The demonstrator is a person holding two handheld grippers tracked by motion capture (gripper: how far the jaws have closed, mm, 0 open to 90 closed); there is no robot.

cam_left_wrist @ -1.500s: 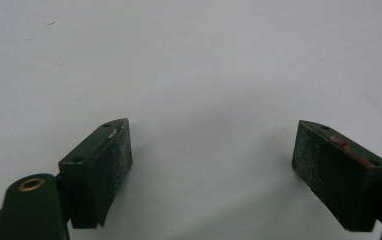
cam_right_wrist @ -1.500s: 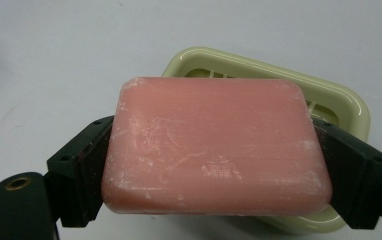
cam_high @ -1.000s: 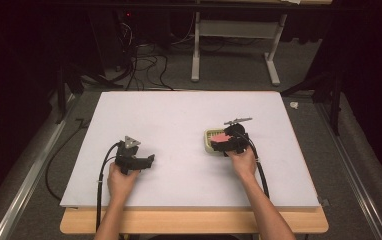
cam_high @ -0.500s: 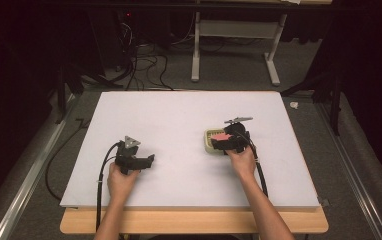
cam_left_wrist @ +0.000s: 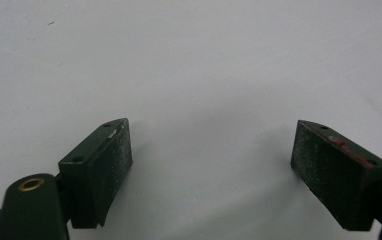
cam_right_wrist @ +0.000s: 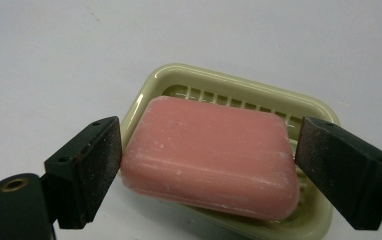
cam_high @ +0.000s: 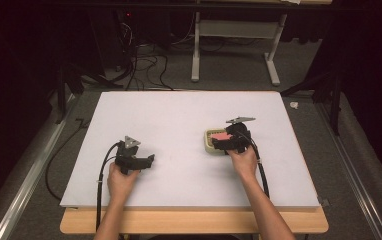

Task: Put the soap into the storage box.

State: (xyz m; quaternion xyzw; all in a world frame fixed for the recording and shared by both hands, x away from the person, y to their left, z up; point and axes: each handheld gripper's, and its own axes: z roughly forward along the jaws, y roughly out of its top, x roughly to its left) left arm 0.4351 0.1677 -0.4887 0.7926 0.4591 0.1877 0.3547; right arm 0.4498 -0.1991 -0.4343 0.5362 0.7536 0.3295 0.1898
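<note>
Soap: lying in the dish, frame centre, not yet lifted.
Right gripper: jaws spread, bracketing the soap's ends, closing still left.
Left gripper: gaping, idling over bare table.

Matt, waxy pink soap bar, glossy pale-green plastic soap dish, rough matt black gripper pads, smooth matt white tabletop

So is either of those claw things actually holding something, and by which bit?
The right gripper has its jaws around the two short ends of the pink soap bar in its dish; whether they grip yet cannot be told. The left gripper is open over the table.
</note>
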